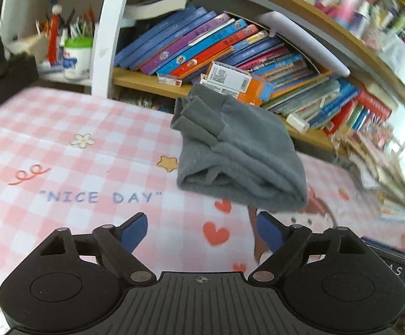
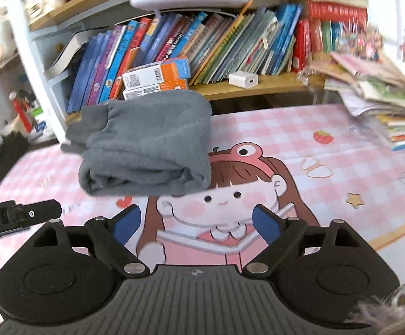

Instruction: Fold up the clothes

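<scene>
The left gripper (image 1: pixel 202 230) and right gripper (image 2: pixel 195 223) both tilt downward with their blue-padded fingers (image 1: pixel 135 231) spread wide and nothing between them. Above each, at mid-frame, the folded grey fleece garment (image 2: pixel 146 145) lies as a soft, thick bundle with ribbed cuffs on the pink checked mat (image 1: pixel 62 128). Behind it, along the top of the frame, a wooden shelf (image 2: pixel 272 85) holds leaning books (image 2: pixel 230 44) and orange-and-white boxes (image 2: pixel 157 79).
</scene>
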A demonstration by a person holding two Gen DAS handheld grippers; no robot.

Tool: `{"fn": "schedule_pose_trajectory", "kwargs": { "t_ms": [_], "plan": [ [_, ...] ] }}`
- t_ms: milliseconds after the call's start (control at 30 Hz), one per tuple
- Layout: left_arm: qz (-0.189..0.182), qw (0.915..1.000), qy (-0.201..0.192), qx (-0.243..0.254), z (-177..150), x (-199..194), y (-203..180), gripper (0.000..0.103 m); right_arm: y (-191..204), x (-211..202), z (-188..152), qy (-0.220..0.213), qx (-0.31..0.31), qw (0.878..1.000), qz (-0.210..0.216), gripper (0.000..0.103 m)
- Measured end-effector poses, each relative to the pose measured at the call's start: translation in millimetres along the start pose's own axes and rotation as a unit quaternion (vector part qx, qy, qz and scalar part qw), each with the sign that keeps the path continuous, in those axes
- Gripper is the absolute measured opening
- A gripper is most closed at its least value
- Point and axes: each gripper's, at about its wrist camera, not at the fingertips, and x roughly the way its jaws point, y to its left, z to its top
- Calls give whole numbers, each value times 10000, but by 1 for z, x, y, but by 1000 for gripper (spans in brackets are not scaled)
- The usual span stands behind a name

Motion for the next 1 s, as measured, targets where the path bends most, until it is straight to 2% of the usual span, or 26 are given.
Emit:
{"fn": "schedule_pose_trajectory", "kwargs": {
  "t_ms": [100, 233, 367, 700, 1000],
  "plan": [
    [130, 9996, -106, 240, -8, -11, -8, 89, 4, -9, -9, -17, -138, 9999, -94, 92],
    [245, 9977, -374, 500, -14, -25, -13, 96, 7, -21, -14, -57, -180, 9997, -158, 96],
    [348, 9963, -525, 580, -19, -36, -16, 98, 10, -30, -19, -87, -216, 9996, -184, 98],
    [590, 9953, -508, 579, -29, -50, -13, 103, 16, -44, -31, -58, -294, 9994, -171, 100],
    [597, 9943, -393, 791, -31, -52, -17, 103, 17, -51, -33, -64, -239, 9994, -231, 101]
  ]
}}
